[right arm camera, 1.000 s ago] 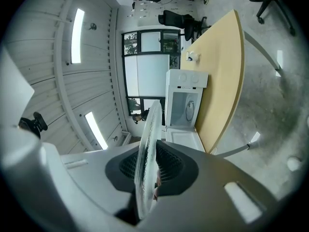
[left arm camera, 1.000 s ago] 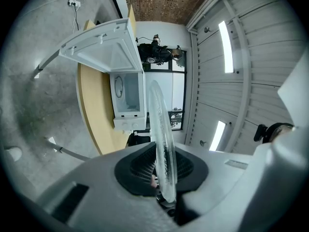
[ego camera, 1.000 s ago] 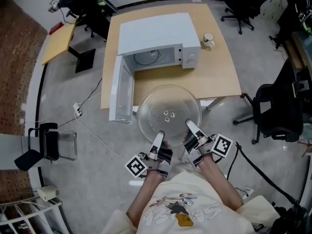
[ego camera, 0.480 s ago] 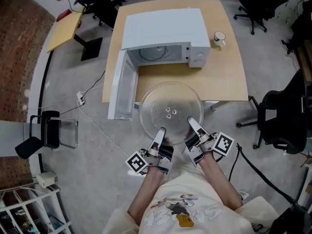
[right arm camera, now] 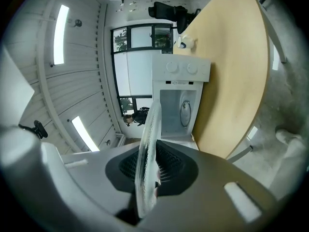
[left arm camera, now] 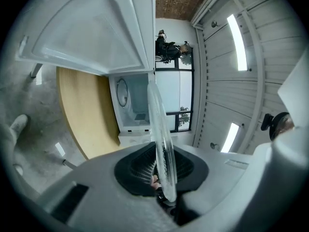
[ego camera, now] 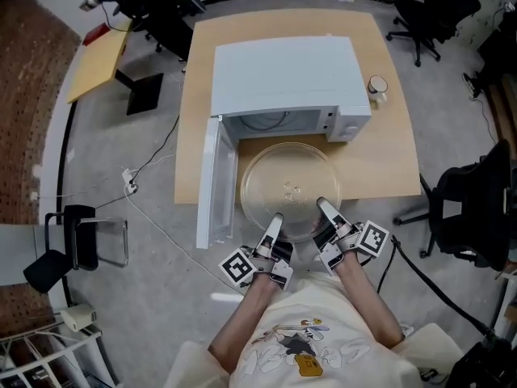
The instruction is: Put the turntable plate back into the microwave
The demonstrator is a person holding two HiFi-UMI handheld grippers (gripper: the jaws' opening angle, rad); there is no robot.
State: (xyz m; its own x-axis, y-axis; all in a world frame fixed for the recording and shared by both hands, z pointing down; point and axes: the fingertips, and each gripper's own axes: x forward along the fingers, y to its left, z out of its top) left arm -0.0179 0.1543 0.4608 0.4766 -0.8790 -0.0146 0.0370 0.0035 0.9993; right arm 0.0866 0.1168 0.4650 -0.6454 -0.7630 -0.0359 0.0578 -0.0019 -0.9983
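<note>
**Glass plate held at the microwave's mouth**

We note both tools clamped on the turntable plate (ego camera: 291,186). The left gripper (ego camera: 277,217) pinches the near rim left of centre, and the right gripper (ego camera: 321,204) pinches it right of centre. In each gripper view the glass edge sits squarely between the ribbed black pads, which press on it from both sides.

The plate lies flat, carried in the air over the near part of the wooden table (ego camera: 386,162). Its near rim overhangs the table edge towards the person. Its far rim lies just before the open front of the white microwave (ego camera: 283,71). It is not yet inside.

The microwave door (ego camera: 216,180) stands swung fully out on the left, just beside the plate's left rim. Both gripper views look along the plate into the pale, lit cavity.

A small mug (ego camera: 377,86) stands on the table just right of the microwave. A black office chair (ego camera: 472,208) stands on the floor, well apart to the right.
</note>
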